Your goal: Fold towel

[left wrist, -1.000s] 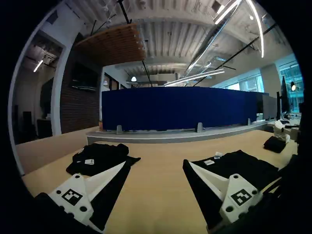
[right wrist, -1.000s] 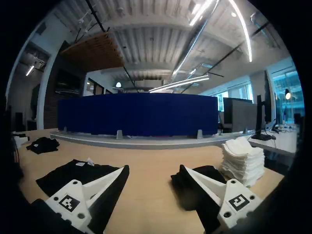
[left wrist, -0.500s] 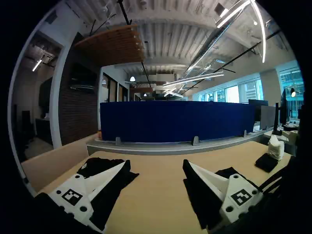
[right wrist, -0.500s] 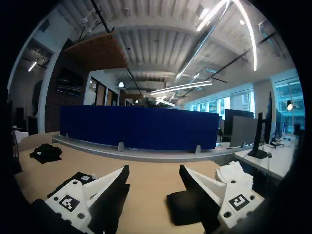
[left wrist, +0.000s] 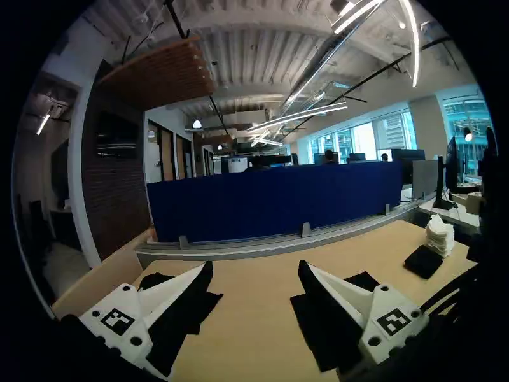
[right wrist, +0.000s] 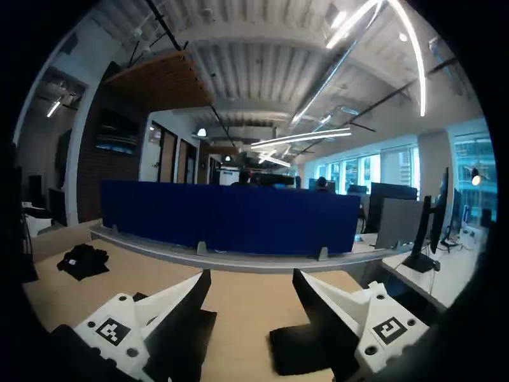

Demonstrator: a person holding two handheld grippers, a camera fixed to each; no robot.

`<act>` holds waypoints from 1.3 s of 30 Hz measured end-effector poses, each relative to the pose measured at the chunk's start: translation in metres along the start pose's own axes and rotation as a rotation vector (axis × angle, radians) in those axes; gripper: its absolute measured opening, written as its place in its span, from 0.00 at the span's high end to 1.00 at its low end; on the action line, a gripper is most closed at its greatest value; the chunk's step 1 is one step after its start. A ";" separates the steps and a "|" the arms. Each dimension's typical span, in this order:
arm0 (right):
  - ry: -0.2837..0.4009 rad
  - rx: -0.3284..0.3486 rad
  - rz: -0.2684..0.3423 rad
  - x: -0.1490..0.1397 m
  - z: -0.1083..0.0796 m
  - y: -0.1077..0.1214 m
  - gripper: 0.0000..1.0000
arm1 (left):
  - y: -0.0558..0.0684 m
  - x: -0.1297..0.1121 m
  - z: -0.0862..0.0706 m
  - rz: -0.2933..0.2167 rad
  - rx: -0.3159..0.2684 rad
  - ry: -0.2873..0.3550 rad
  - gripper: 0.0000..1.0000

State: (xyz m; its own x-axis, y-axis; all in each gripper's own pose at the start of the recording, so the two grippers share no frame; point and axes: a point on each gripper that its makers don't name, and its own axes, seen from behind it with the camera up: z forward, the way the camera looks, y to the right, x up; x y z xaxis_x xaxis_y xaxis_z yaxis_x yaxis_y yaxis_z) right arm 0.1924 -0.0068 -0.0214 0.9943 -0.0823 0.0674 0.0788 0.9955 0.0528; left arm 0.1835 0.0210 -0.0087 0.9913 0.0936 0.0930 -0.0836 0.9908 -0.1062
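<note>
In the left gripper view my left gripper [left wrist: 254, 272] hangs open above the wooden table [left wrist: 254, 318], nothing between its fingers. A flat black towel [left wrist: 312, 325] lies under its right finger, and a crumpled black towel [left wrist: 154, 281] lies by its left finger. A folded black towel [left wrist: 423, 261] rests farther right. In the right gripper view my right gripper [right wrist: 251, 280] is open too, above the table [right wrist: 245, 305]. A folded black towel [right wrist: 292, 347] sits below its right finger, a flat black towel [right wrist: 200, 331] below its left finger, and a crumpled black towel [right wrist: 83, 261] far left.
A stack of white towels [left wrist: 439, 234] stands at the table's right end. A blue partition [left wrist: 273, 204] on a grey rail runs along the far edge. A side desk with a monitor [right wrist: 436, 219] lies to the right of the table.
Both grippers have risen and tipped upward. The towels have slid lower in both views and look smaller. The white stack has left the right gripper view. Both stay open.
</note>
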 end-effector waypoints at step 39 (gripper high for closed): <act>-0.405 0.462 -0.231 -0.086 -0.015 -0.086 0.00 | 0.090 -0.087 -0.002 0.196 -0.418 -0.320 0.00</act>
State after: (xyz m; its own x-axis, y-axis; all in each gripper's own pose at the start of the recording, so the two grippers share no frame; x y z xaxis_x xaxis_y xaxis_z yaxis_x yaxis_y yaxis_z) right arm 0.1017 -0.0843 -0.0461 0.8428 -0.3928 0.3679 0.1588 0.8346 0.5274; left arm 0.0904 0.1015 -0.0285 0.8752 0.3620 0.3211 -0.1511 0.8349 -0.5293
